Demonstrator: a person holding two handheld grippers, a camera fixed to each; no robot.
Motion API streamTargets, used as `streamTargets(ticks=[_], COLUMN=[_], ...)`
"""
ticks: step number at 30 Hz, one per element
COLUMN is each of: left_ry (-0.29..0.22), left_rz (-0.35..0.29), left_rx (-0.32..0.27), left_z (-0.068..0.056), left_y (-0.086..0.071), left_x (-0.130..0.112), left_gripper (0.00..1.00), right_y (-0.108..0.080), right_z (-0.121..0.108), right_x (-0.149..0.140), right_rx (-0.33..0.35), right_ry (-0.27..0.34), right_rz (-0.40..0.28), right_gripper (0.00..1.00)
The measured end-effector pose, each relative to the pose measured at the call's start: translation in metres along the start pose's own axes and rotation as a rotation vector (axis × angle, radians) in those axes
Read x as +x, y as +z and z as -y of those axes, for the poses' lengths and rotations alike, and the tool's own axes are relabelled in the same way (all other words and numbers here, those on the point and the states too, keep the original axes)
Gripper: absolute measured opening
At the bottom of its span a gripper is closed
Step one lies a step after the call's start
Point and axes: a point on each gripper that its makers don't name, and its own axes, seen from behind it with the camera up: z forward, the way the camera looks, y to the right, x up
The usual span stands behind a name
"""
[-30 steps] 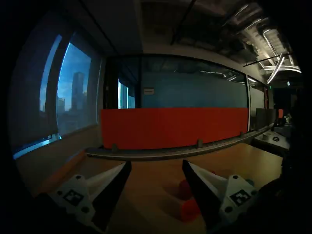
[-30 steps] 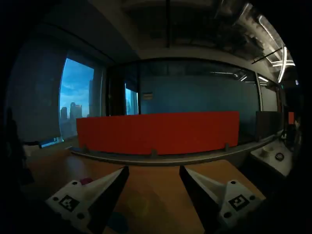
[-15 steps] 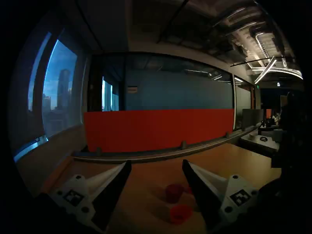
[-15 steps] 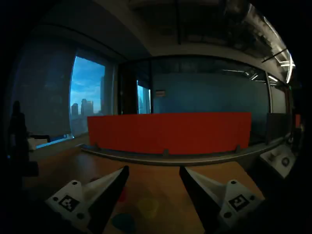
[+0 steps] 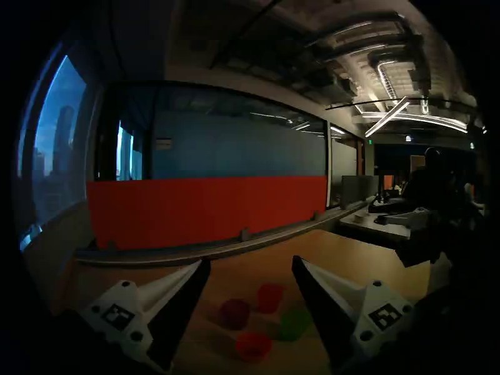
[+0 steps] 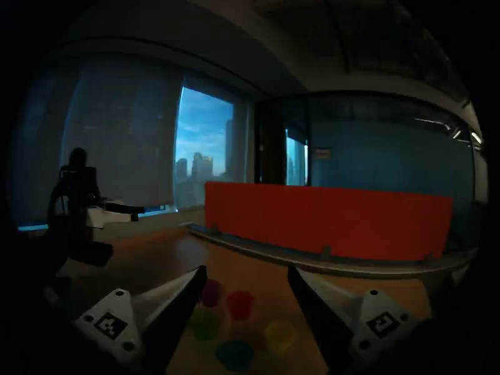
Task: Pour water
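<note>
Small coloured cups are seen clustered on the wooden table, low and ahead between the fingers of the left gripper and the right gripper, both held with jaws apart and empty, so the approach is judged in hand, and one cup must next be closed upon.

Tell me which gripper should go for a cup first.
Right, narrowly; both are open. The red cup stands centred between the fingers of the right gripper, while the cups ahead of the left gripper lie slightly towards one finger.
</note>
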Motion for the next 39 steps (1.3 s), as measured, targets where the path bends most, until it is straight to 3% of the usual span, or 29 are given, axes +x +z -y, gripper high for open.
streamTargets(ticks=[6, 13, 20, 27, 33, 39], left_ry=[-0.005, 0.027, 0.084, 0.093, 0.134, 0.154], left_rz=[-0.001, 0.064, 0.131, 0.169, 0.22, 0.271], left_rx=[-0.091, -0.156, -0.201, -0.238, -0.246, -0.287], left_z=[-0.016, -0.026, -0.032, -0.037, -0.038, -0.048], left_y=[0.002, 0.005, 0.011, 0.022, 0.032, 0.038], left_x=[0.001, -0.013, -0.027, -0.04, -0.06, -0.082], left_gripper=[0.96, 0.97, 0.97, 0.97, 0.97, 0.97], right_y=[0.001, 0.0, 0.0, 0.002, 0.002, 0.001], right_z=[0.012, 0.023, 0.029, 0.029, 0.031, 0.029], right_x=[-0.001, -0.015, -0.031, -0.046, -0.064, -0.086], right_rx=[0.051, 0.098, 0.131, 0.15, 0.166, 0.172], right_ry=[-0.019, -0.047, -0.059, -0.082, -0.098, -0.096], right_rz=[0.018, 0.081, 0.14, 0.189, 0.235, 0.283], right_gripper=[1.0, 1.0, 1.0, 1.0, 1.0, 0.99])
